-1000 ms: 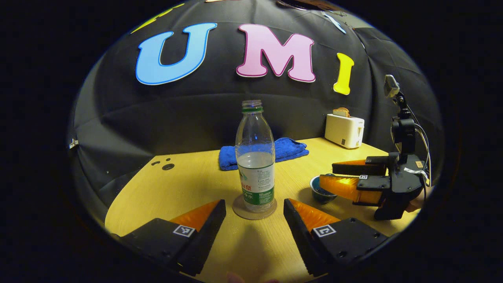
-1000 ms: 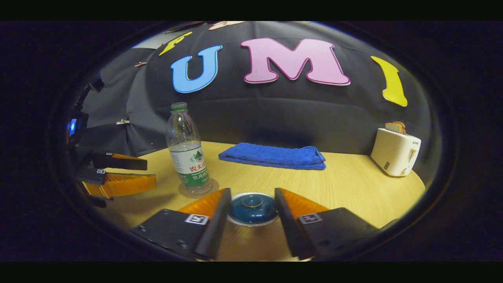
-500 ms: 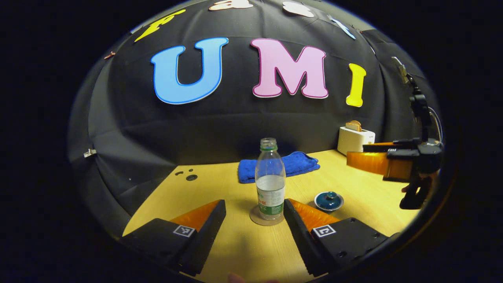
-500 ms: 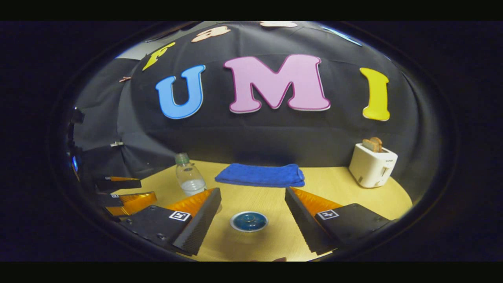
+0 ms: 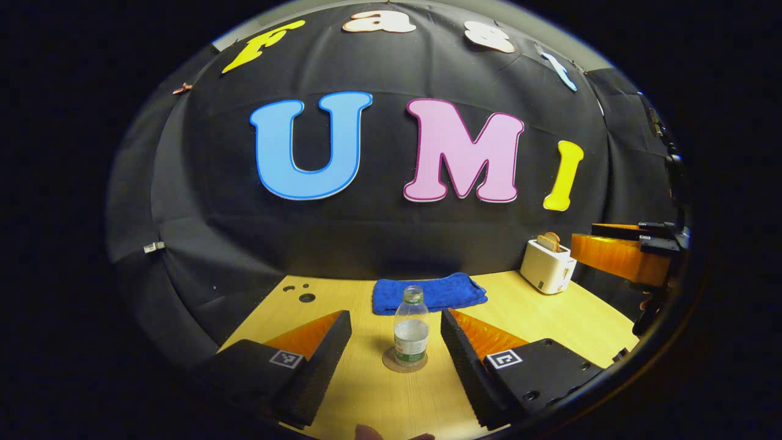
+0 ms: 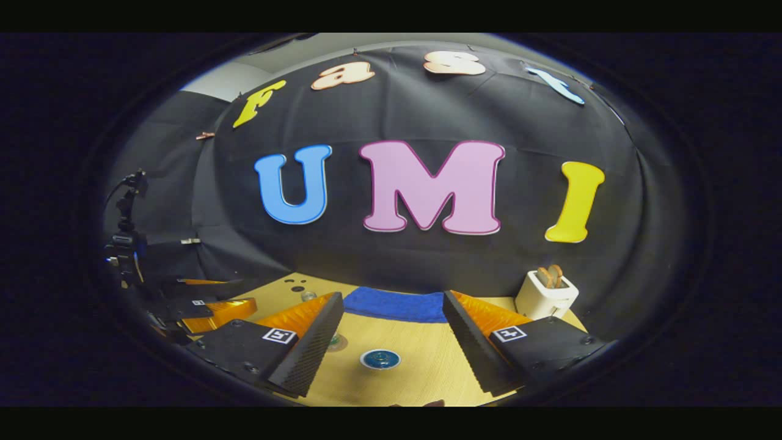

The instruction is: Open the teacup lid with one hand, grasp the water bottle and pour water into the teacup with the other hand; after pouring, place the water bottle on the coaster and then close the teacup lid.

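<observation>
The wooden table [image 5: 550,311] carries a folded blue towel [image 5: 429,292] and a toaster [image 5: 547,266] at the back; nearer, the water bottle [image 5: 410,327] stands upright on its coaster [image 5: 404,361], and the lidded teacup [image 6: 380,359] sits alone on bare wood. Left gripper [image 5: 396,342] and right gripper [image 6: 391,333] both hang spread apart, holding nothing. The bottle looks uncapped and narrow, so a knock could spill it

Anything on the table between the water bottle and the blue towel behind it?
No. In the left gripper view, bare wooden table lies between the water bottle on its coaster and the blue towel.
</observation>
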